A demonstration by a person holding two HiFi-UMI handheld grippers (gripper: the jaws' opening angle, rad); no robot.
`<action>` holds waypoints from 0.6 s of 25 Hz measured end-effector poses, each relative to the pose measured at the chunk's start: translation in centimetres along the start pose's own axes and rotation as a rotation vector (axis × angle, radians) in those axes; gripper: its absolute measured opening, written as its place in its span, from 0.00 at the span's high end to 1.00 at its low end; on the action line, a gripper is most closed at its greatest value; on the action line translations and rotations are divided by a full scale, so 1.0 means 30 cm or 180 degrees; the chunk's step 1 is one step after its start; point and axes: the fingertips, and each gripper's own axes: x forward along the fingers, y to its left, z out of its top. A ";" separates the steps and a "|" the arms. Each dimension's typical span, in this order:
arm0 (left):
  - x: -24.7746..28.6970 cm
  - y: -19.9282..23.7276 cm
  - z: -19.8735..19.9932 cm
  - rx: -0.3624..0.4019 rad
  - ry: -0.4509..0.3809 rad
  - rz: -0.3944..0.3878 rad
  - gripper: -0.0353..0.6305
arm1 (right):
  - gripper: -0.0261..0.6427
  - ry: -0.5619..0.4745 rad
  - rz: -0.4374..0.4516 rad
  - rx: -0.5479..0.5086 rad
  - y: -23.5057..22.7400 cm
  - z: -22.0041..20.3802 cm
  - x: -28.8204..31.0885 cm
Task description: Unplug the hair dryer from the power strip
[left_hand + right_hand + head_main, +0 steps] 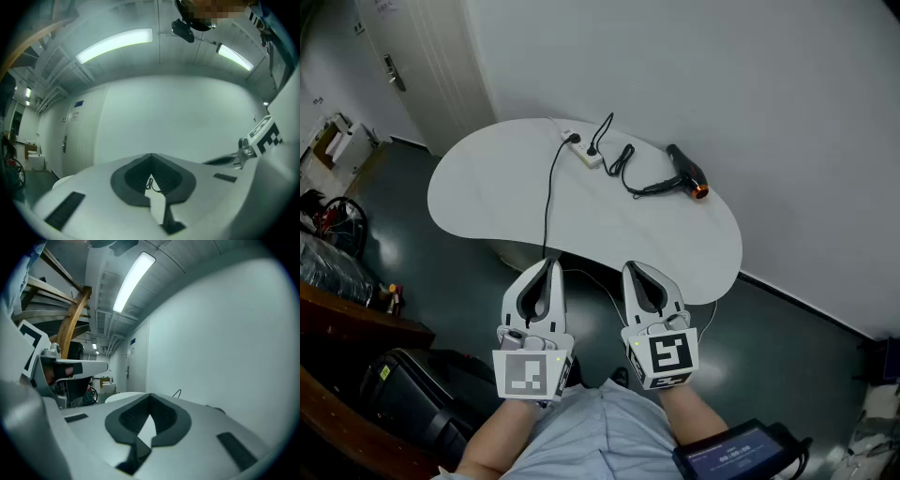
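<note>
On the white kidney-shaped table (pixel 506 202) a white power strip (pixel 585 155) lies near the far edge. Plugged into it, a black cord (pixel 623 164) loops across to the black hair dryer (pixel 685 171), which lies on its side to the right. Another black cable (pixel 547 202) runs from the strip toward the near edge. My left gripper (pixel 550 264) and right gripper (pixel 632 268) hover side by side at the table's near edge, well short of the strip. Both are shut with nothing between their jaws. The left gripper (pixel 151 157) and right gripper (pixel 150 395) point level toward the wall.
A pale door (pixel 431 66) stands at the back left. Boxes, a bicycle wheel (pixel 337 220), wooden furniture (pixel 356 319) and a black bag (pixel 412 394) crowd the left floor. A dark tablet-like device (pixel 736 455) sits by my right forearm. A white wall lies behind the table.
</note>
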 end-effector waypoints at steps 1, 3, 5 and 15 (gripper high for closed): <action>0.004 0.008 0.000 -0.0001 -0.0008 -0.0001 0.95 | 0.96 0.0001 -0.0004 -0.0007 0.002 0.002 0.008; 0.010 0.026 -0.001 -0.0005 -0.0019 -0.0004 0.95 | 0.96 0.0003 -0.0013 -0.0019 0.010 0.003 0.024; 0.012 0.046 -0.009 -0.0012 -0.0019 -0.0006 0.95 | 0.96 0.0007 -0.0021 -0.0025 0.020 -0.001 0.041; 0.038 0.206 -0.005 -0.0083 -0.0136 -0.0042 0.95 | 0.96 -0.0029 -0.0052 0.0089 0.096 0.031 0.185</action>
